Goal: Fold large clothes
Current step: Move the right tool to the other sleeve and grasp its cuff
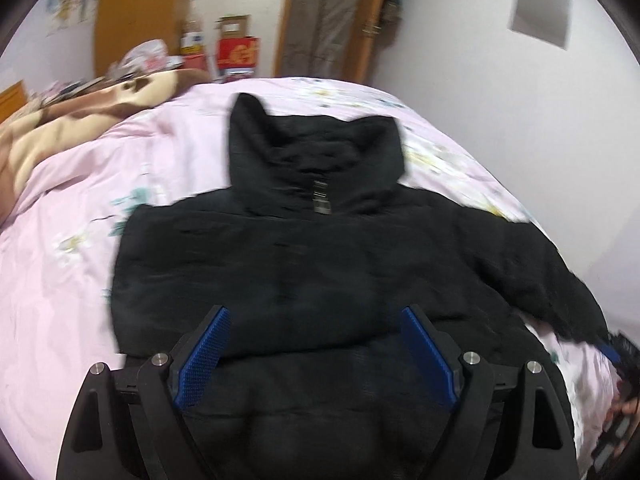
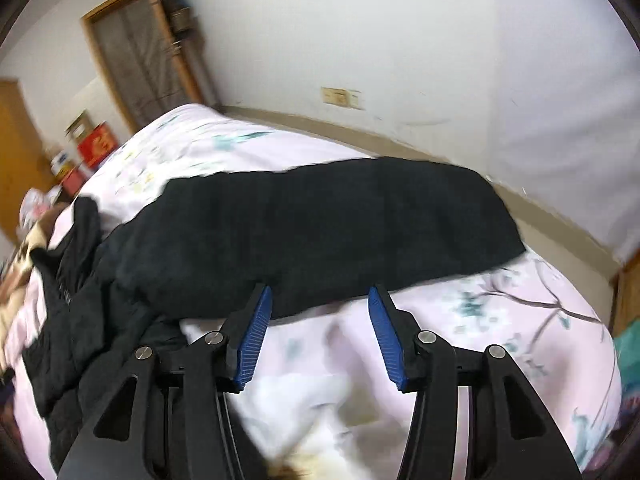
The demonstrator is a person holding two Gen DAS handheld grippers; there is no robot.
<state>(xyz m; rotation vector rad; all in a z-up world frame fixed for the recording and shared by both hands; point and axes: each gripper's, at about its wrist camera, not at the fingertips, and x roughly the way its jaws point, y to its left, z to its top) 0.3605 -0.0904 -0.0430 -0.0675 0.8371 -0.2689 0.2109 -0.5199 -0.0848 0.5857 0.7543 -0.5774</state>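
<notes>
Black puffy jacket [image 1: 304, 264] lies flat, front up; one sleeve [image 2: 320, 232] stretched sideways.

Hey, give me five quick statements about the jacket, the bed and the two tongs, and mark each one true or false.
1. The black jacket lies on a pink floral bedsheet. True.
2. The left tongs are clamped on the jacket. False: their jaws stand wide open above the jacket's lower part, gripping nothing.
3. The right tongs are open. True; they point toward the jacket's sleeve, which stretches out across the bed.
4. The jacket's collar points toward the left camera. False: it lies at the far end, away from the camera.
5. The jacket is red. False: it is black.
</notes>
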